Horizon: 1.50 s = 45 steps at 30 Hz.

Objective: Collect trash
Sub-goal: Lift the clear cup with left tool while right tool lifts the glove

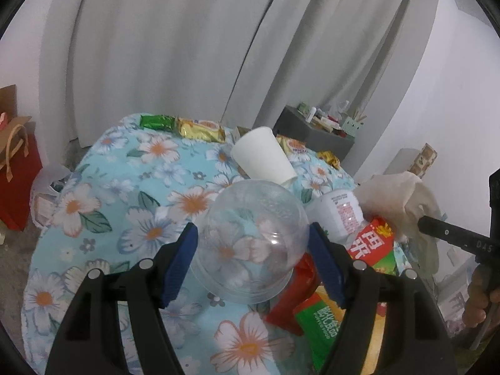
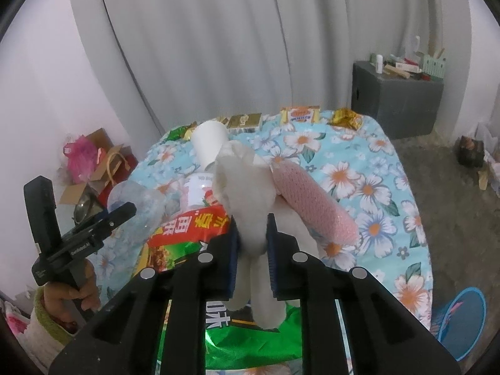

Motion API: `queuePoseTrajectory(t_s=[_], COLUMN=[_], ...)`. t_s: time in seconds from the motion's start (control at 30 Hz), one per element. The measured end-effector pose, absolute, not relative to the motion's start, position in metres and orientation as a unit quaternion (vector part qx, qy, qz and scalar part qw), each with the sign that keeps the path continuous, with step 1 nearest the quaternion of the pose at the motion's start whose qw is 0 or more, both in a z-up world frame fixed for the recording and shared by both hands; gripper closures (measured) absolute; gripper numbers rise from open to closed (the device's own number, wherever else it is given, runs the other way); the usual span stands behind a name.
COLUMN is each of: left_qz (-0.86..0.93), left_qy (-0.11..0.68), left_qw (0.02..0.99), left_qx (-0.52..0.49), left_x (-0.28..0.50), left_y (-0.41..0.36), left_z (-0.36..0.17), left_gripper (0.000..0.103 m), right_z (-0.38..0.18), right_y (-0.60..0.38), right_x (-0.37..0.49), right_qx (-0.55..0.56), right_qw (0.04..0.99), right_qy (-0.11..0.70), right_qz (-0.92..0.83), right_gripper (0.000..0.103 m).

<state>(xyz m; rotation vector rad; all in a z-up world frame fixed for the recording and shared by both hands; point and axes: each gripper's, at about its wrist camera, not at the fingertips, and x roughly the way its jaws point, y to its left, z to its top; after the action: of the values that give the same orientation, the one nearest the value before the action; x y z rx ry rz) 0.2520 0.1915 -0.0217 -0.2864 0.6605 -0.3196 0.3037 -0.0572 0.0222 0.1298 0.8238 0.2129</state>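
Note:
My left gripper (image 1: 253, 237) is shut on a clear plastic dome lid (image 1: 250, 240), held above the floral tablecloth (image 1: 131, 193). My right gripper (image 2: 252, 243) is shut on a crumpled white tissue (image 2: 247, 187), which also shows in the left wrist view (image 1: 397, 200). A pink foam net sleeve (image 2: 312, 200) lies right of the tissue. A white paper cup (image 1: 262, 156) lies on its side beyond the lid. A white noodle cup (image 1: 340, 212) and red-green snack bags (image 1: 372, 247) lie between the two grippers. The left gripper also shows in the right wrist view (image 2: 125, 215).
Several snack wrappers (image 1: 187, 128) line the table's far edge. A red paper bag (image 1: 15, 181) stands on the floor at left. A grey cabinet (image 2: 397, 100) with clutter stands behind. A blue bin (image 2: 462, 322) stands at the table's right.

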Motion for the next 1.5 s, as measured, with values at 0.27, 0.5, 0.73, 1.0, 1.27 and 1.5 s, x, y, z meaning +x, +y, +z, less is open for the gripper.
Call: queuePoseTrajectory(t_s=[0.27, 0.5, 0.73, 1.0, 1.27, 1.5], left_qz=[-0.148, -0.151, -0.163, -0.182, -0.214, -0.261], left_qy=[0.291, 0.265, 0.250, 0.239, 0.232, 0.241], left_qw=[0.934, 0.940, 0.943, 0.944, 0.941, 0.929], left_qx=[-0.148, -0.152, -0.146, -0.139, -0.120, -0.106], left_x=[0.238, 0.223, 0.204, 0.181, 0.153, 0.136], left_y=[0.201, 0.203, 0.198, 0.185, 0.156, 0.111], left_z=[-0.001, 0.019, 0.034, 0.052, 0.068, 0.077], left_gripper=[0.033, 0.033, 0.033, 0.033, 0.033, 0.033], right_z=[0.042, 0.060, 0.077, 0.095, 0.104, 0.102], right_y=[-0.057, -0.057, -0.060, -0.070, -0.090, -0.125], right_x=[0.293, 0.283, 0.269, 0.250, 0.225, 0.201], right_qx=[0.063, 0.061, 0.064, 0.084, 0.101, 0.125], right_qw=[0.920, 0.929, 0.939, 0.943, 0.946, 0.947], right_qy=[0.370, 0.342, 0.312, 0.288, 0.271, 0.269], right_qz=[0.114, 0.125, 0.133, 0.146, 0.143, 0.122], right_gripper=[0.091, 0.092, 0.092, 0.092, 0.092, 0.092])
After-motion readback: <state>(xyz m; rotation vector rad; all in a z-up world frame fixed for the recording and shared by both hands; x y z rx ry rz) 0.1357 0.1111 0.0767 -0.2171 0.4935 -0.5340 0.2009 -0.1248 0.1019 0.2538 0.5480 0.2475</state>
